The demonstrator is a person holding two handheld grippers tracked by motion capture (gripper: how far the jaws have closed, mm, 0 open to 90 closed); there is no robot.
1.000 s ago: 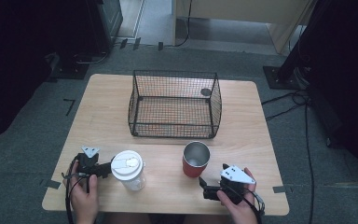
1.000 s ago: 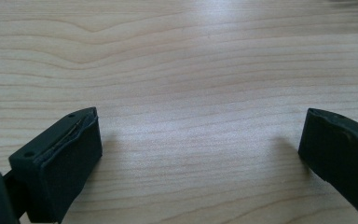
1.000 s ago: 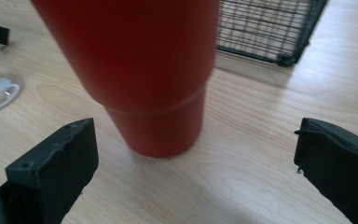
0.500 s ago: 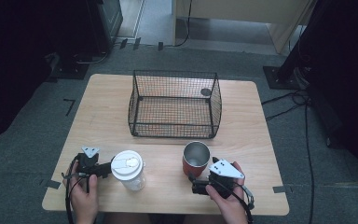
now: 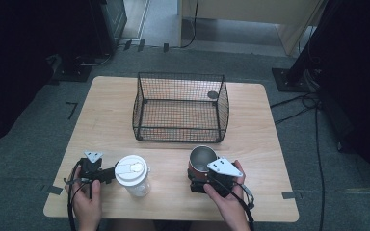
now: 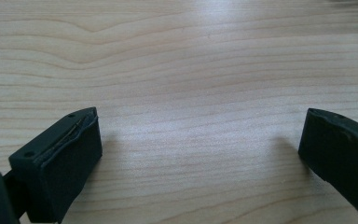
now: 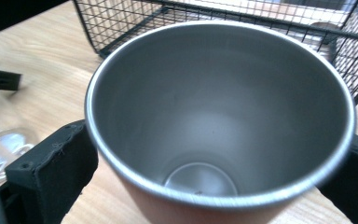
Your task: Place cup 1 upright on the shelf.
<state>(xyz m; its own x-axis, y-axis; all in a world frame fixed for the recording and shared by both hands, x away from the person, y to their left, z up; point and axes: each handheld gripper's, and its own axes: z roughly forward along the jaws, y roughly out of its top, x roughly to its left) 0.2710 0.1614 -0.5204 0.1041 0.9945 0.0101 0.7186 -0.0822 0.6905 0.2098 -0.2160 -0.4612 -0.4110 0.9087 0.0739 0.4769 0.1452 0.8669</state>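
A red cup (image 5: 201, 161) with a steel inside (image 7: 214, 116) stands upright on the wooden table (image 5: 111, 120), near its front edge. My right gripper (image 5: 203, 184) is open, with one jaw on each side of the cup's lower wall (image 7: 209, 158); I cannot tell whether they touch it. A white lidded cup (image 5: 133, 174) stands to the left of the red cup. My left gripper (image 5: 107, 174) rests on the table just left of the white cup, open (image 6: 200, 140) with bare wood between its fingers.
A black wire basket (image 5: 180, 107) stands in the middle of the table, right behind the red cup, and its mesh (image 7: 242, 18) runs behind the rim in the right gripper view. A small dark round thing (image 5: 213, 95) lies in the basket's far right corner.
My right gripper has moved forward and left from the table's front edge until its jaws straddle the red cup. The left gripper and the white cup have stayed put.
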